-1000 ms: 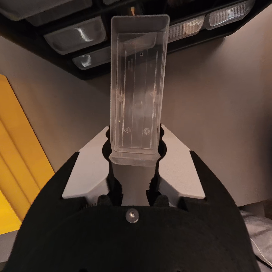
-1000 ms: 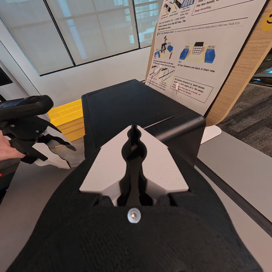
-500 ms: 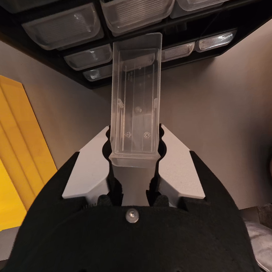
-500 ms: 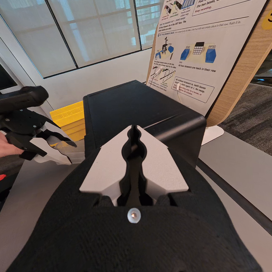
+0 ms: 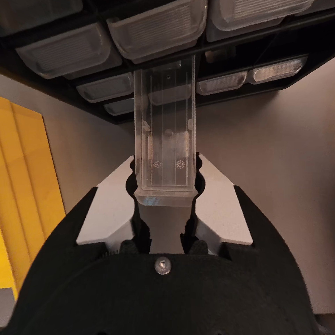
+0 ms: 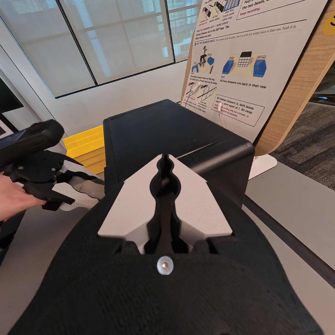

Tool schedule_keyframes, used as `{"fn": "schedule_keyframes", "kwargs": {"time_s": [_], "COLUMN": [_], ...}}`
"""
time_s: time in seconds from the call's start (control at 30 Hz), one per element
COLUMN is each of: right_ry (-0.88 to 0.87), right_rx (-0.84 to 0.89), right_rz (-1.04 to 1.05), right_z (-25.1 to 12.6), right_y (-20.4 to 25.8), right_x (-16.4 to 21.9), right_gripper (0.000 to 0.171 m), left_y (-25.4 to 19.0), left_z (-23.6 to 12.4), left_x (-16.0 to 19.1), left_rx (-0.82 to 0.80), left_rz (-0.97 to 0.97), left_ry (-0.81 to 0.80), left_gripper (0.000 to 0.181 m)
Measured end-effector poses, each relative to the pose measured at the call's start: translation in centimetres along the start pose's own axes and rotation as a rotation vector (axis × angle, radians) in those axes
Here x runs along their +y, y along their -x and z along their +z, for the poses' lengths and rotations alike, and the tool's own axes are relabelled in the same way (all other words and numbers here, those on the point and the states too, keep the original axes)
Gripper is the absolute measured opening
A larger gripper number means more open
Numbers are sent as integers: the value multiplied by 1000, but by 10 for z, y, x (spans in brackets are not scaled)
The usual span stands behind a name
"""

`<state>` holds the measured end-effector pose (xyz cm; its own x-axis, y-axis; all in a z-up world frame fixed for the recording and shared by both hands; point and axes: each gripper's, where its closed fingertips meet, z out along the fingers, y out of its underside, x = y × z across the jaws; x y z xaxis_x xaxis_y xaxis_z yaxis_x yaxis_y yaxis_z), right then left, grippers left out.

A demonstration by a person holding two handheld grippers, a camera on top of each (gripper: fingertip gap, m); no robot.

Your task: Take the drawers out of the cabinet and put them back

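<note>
Clear plastic drawer [image 5: 165, 137], long, narrow and empty, sits pinched by its two side walls between the white fingers [image 5: 112, 204] of the left gripper [image 5: 165, 170], its front lip nearest the camera and its far end reaching straight ahead into the face of the black plastic cabinet [image 5: 213, 52]. That far end meets the black frame at an opening between the other translucent drawer fronts [image 5: 155, 30], which sit closed in rows above, left and right of it; whether the end is already inside the slot or only touching the edge cannot be told from the left wrist view. Off to the left of this gripper lies a yellow plastic bin [image 5: 25, 181] on the grey tabletop [image 5: 253, 163]. In the right wrist view the right gripper [image 6: 165, 157] has its white fingers pressed together with nothing between them, the tips resting just over the near top edge of the black cabinet [image 6: 163, 137]; contact with the top cannot be made out. To the left of this gripper the left gripper [image 6: 87, 188] shows from the side, held by a bare hand [image 6: 12, 197], with the clear drawer [image 6: 92, 186] between its fingers at the cabinet's front. Beyond it stands the yellow bin [image 6: 85, 150]. Ahead and to the right of the right gripper an illustrated instruction poster [image 6: 241, 59] leans on a wooden board [image 6: 297, 101] behind the cabinet, and a large window [image 6: 101, 36] fills the wall farther back.
</note>
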<state>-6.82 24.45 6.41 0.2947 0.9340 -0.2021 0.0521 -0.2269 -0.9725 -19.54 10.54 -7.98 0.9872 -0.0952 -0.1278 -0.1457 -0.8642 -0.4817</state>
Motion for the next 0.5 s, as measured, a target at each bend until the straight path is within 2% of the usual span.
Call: {"fn": "schedule_keyframes", "kwargs": {"time_s": [0.33, 0.5], "right_ry": [3, -2], "right_rx": [3, -2], "right_rz": [-2, 5], "right_z": [0, 0], "right_y": [0, 0], "right_x": [0, 0], "right_gripper": [0, 0], "left_y": [-16, -21], "left_z": [23, 8], "left_x": [-29, -38], "left_rx": [40, 121], "left_rz": [-24, 20], "left_ry": [-96, -231], "left_gripper": [69, 83]}}
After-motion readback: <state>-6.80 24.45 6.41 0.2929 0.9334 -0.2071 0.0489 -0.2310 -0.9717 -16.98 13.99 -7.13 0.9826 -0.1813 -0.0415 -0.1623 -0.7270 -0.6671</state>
